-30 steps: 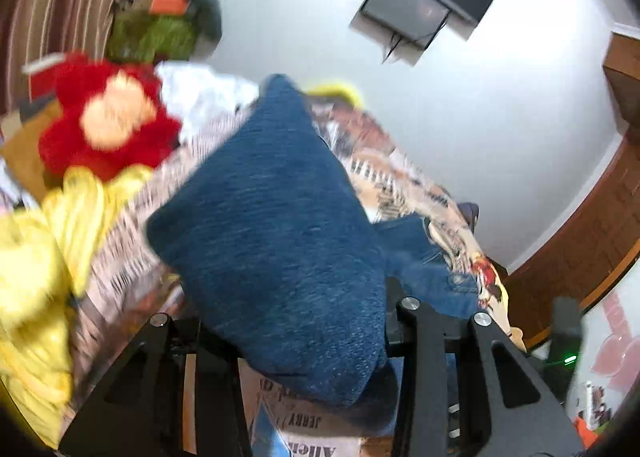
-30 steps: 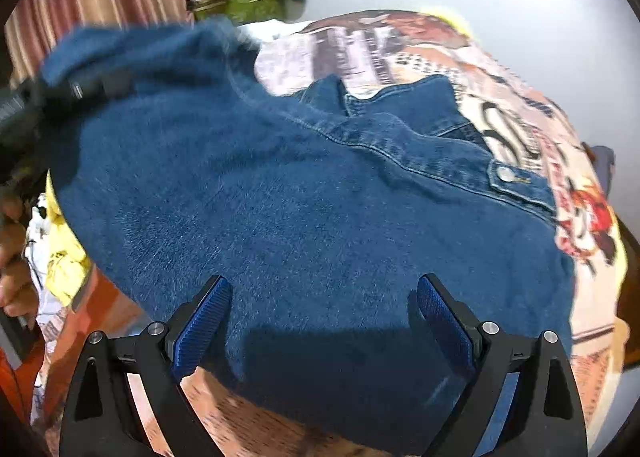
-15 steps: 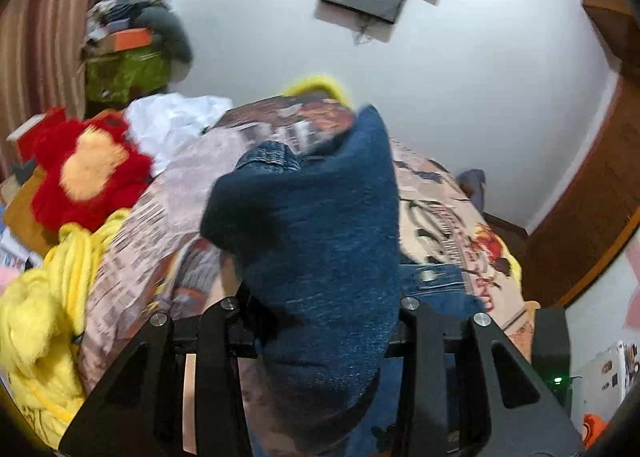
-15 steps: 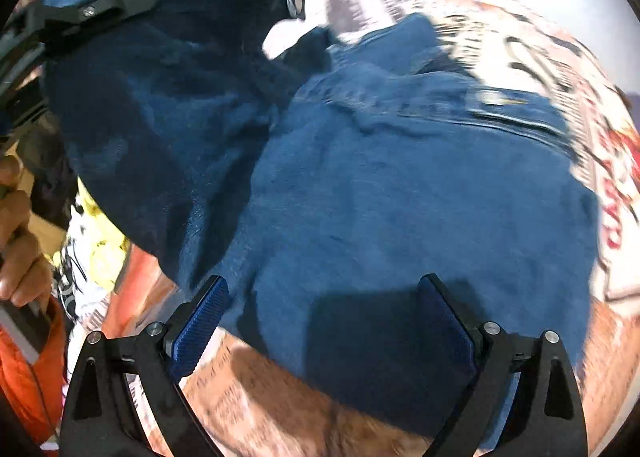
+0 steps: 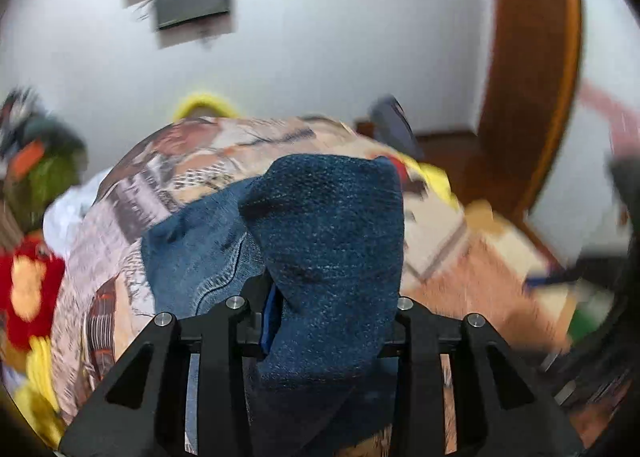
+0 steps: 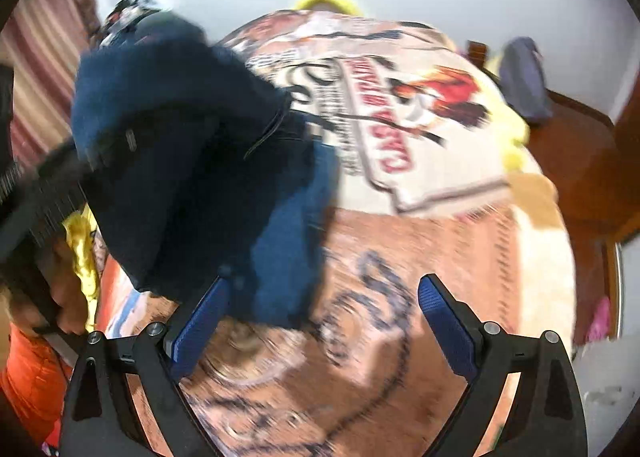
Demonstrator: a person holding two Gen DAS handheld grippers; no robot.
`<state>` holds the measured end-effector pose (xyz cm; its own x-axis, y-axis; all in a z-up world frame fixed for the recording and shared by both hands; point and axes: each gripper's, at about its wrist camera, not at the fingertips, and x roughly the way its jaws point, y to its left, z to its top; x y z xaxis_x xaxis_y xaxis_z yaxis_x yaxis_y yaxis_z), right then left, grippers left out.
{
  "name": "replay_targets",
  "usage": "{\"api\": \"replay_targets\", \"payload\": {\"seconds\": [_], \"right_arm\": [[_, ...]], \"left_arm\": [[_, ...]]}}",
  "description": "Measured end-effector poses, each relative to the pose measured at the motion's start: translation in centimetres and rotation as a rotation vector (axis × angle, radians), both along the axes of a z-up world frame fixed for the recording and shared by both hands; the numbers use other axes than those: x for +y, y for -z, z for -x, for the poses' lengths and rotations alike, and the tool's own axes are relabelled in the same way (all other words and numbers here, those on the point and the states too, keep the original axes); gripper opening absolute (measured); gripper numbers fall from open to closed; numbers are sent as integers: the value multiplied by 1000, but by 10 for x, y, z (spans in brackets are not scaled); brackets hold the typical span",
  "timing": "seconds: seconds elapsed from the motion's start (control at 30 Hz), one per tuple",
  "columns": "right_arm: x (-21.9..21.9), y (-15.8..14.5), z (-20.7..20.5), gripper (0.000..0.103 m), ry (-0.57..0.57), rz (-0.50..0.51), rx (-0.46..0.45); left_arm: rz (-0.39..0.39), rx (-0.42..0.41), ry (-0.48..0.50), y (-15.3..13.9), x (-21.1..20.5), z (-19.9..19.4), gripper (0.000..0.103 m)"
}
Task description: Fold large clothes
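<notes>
One red plush toy [image 5: 28, 289] at bed's left edge. One denim garment [image 5: 332, 241], bunched, part lifted over printed bedspread [image 6: 420, 137], part lying near bed's left side. Left gripper [image 5: 320, 321]: fingers just been closing, clamped on denim fold. Right gripper [image 6: 320, 321]: two blue fingers [image 6: 448, 321] wide apart, nothing between, above bedspread.

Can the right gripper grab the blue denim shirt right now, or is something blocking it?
Probably yes. The right gripper is open and empty, and the denim shirt hangs just past its left finger over the printed bedspread, nothing between. The left gripper already clamps a fold.
</notes>
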<state>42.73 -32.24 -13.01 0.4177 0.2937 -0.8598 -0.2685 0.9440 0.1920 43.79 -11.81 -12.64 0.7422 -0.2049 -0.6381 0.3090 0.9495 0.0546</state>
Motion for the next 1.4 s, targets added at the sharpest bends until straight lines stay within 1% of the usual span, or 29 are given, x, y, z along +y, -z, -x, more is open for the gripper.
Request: {"api": "replay_targets", "payload": {"seconds": [0.1, 0.17, 0.27, 0.33, 0.4, 0.47, 0.5, 0.53, 0.63, 0.7, 0.8, 0.9, 0.97, 1.07, 1.13, 1.17, 1.2, 1.23, 1.27, 1.3, 1.33, 1.37, 1.4], "right_arm": [[-19, 2, 11, 95, 41, -6, 9], [-30, 5, 19, 95, 62, -16, 20], [-36, 6, 27, 95, 78, -34, 29], [-36, 6, 29, 95, 78, -47, 34], [-31, 4, 31, 95, 69, -63, 35], [-25, 0, 33, 95, 54, -71, 29], [-23, 0, 31, 95, 47, -73, 24], [-19, -3, 32, 95, 38, -75, 15], [-8, -13, 32, 95, 17, -87, -11], [0, -17, 30, 95, 3, -110, -16], [13, -18, 22, 95, -14, -153, -7], [30, -14, 10, 95, -32, -178, 6], [43, -9, 1, 95, -49, -195, 20], [62, 3, -14, 94, -67, -229, 65], [72, 14, -24, 88, -62, -250, 98], [76, 20, -30, 79, -53, -254, 114], [80, 26, -34, 72, -42, -252, 130], [83, 31, -39, 61, -36, -246, 147], [86, 38, -42, 52, -28, -230, 163], [86, 42, -44, 39, -16, -214, 161], [87, 44, -45, 32, -8, -194, 149], [87, 44, -45, 29, -9, -171, 132], [85, 42, -44, 25, -22, -184, 122]], "left_arm": [[-74, 55, 90, 25, -19, 17, 34], [-104, 97, 144, 40, -28, 27, 34], [-161, 124, 187, 59, -32, 43, 35], [-180, 125, 194, 65, -34, 52, 38], [-171, 136, 203, 65, -31, 55, 50], [-104, 186, 245, 58, -30, 62, 79], [-63, 210, 267, 53, -28, 66, 84], [-38, 216, 273, 48, -24, 70, 86], [-35, 205, 240, 37, -12, 80, 86], [-22, 193, 198, 28, 6, 81, 86], [-3, 168, 122, 15, 38, 77, 86], [4, 145, 31, 8, 72, 68, 90], [6, 151, -25, 10, 92, 59, 93], [29, 215, -102, 26, 118, 41, 93], [56, 280, -138, 44, 131, 31, 93], [65, 306, -146, 51, 136, 28, 94], [87, 326, -144, 58, 140, 27, 95], [126, 333, -150, 65, 145, 26, 99], [143, 332, -160, 69, 147, 26, 103], [160, 335, -168, 73, 148, 26, 103], [181, 351, -168, 78, 151, 25, 103], [196, 360, -167, 81, 152, 25, 103], [214, 369, -165, 83, 154, 25, 103]]}}
